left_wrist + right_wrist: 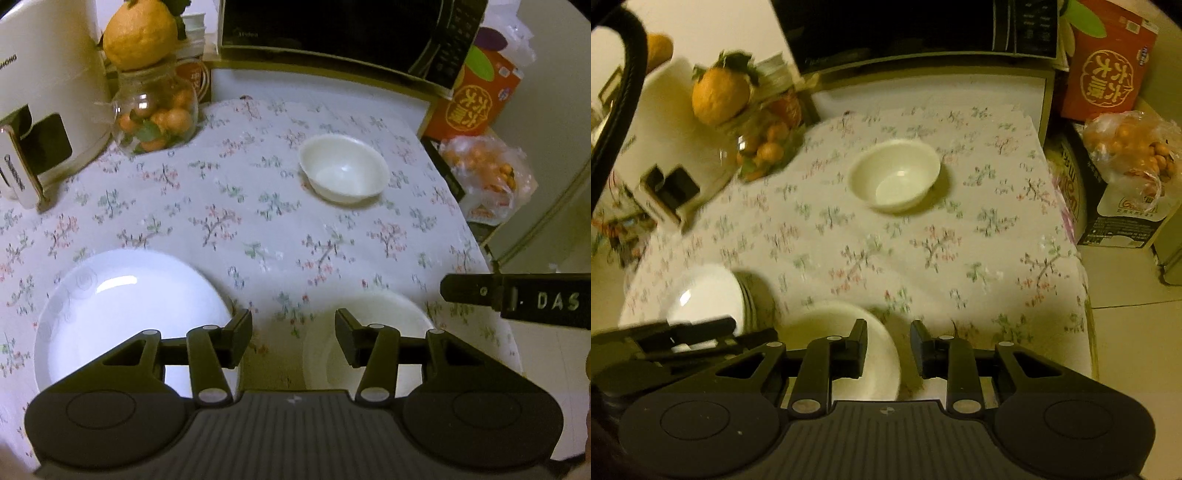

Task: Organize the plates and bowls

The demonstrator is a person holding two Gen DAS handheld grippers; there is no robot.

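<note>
- Hovering over the near edge of the table (229, 206), both grippers look to be between grasps: the left gripper (293, 338) has its jaws apart with nothing between them, only flowered cloth showing in the gap.
- The right gripper (888, 347) also has its jaws parted and empty; the rim of the near bowl (846, 321) lies just beside its left finger, not between the pads.
- My reading is that one placing step is done and the next pick is due. A white stack of plates (709, 291) stands at the near left, and the near bowl sits just right of it.
- The far bowl (345, 168) is the piece left out: it stands alone, upright and empty, well apart from the others, toward the microwave (332, 33).
- The next move likely calls for reaching forward across the table, setting one finger inside that rim and one outside, then carrying it back to nest in the near bowl.
- The far bowl is small, off-white, glossy, with a thin flared rim and steep walls; a smooth glaze may slip in a shallow pinch.
- A glass jar of small oranges (155, 114) stands left of the reach, clear of it.
</note>
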